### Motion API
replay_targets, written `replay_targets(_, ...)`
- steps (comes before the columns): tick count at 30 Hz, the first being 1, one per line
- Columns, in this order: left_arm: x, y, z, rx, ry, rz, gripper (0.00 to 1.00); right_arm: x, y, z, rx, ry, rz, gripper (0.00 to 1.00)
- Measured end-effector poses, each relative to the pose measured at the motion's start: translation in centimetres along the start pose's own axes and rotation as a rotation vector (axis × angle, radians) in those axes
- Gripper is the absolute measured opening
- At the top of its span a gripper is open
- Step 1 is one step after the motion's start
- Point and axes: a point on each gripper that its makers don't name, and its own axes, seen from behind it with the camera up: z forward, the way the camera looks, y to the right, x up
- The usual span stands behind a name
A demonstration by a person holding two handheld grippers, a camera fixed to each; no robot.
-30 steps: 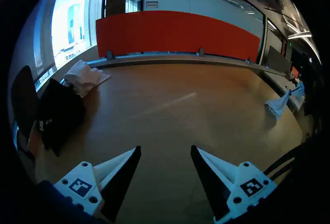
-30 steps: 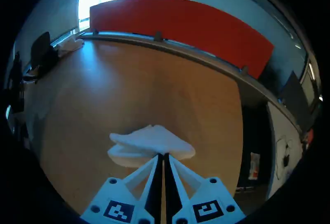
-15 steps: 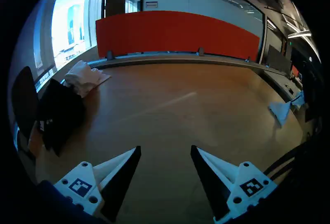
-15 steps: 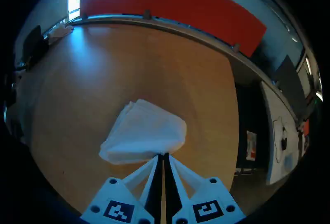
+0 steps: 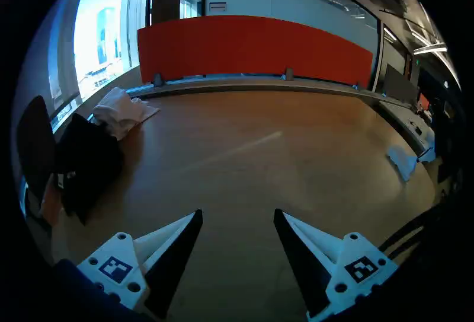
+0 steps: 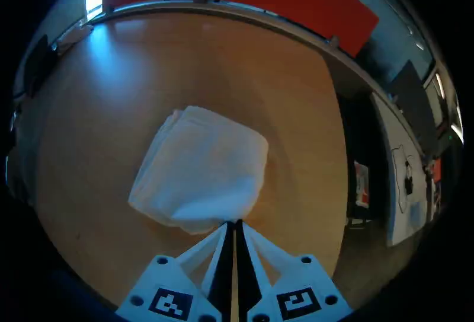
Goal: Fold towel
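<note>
An office was indicated. Ahead of the left gripper (image 5: 237, 211), a broad light-brown wooden desktop (image 5: 249, 144) was bounded at its far edge by a long red partition screen (image 5: 255, 46). Tall bright windows (image 5: 101, 37) were seen far to its left, strip ceiling lights (image 5: 429, 50) to its upper right, and a black chair back (image 5: 32, 138) near its left. Right of the right gripper (image 6: 235, 222), a neighbouring white desk (image 6: 400, 215) was seen.

The towel (image 6: 198, 171) has come down. A second ago it hung bunched and edge-on from the right gripper (image 6: 235, 227). Now it lies spread flat on the tabletop (image 6: 284, 85), folded, with its near edge at the tips of the jaws. The right gripper has tipped over to look down on it. In the left gripper view, the towel (image 5: 403, 161) at the far right has sunk from a raised peak to a low shape.
</note>
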Motion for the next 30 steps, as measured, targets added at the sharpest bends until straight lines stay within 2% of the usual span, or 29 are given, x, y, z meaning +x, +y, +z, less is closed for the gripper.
replay_targets(17, 0.1, 0.2, 0.3, -0.004, -0.005, 0.005, 0.89, -1.4, 1.0, 1.0, -0.065, -0.054, 0.051, 0.05)
replay_targets(25, 0.1, 0.3, 0.4, -0.008, -0.006, 0.004, 0.89, -1.6, 1.0, 0.9, -0.063, -0.061, 0.066, 0.05)
replay_targets(27, 0.1, 0.3, 0.4, -0.008, -0.005, 0.003, 0.89, -1.7, 1.0, 0.9, -0.065, -0.063, 0.072, 0.09)
replay_targets(30, 0.2, 0.3, 0.4, -0.008, -0.005, 0.003, 0.89, -1.8, 1.1, 0.8, -0.068, -0.066, 0.082, 0.23)
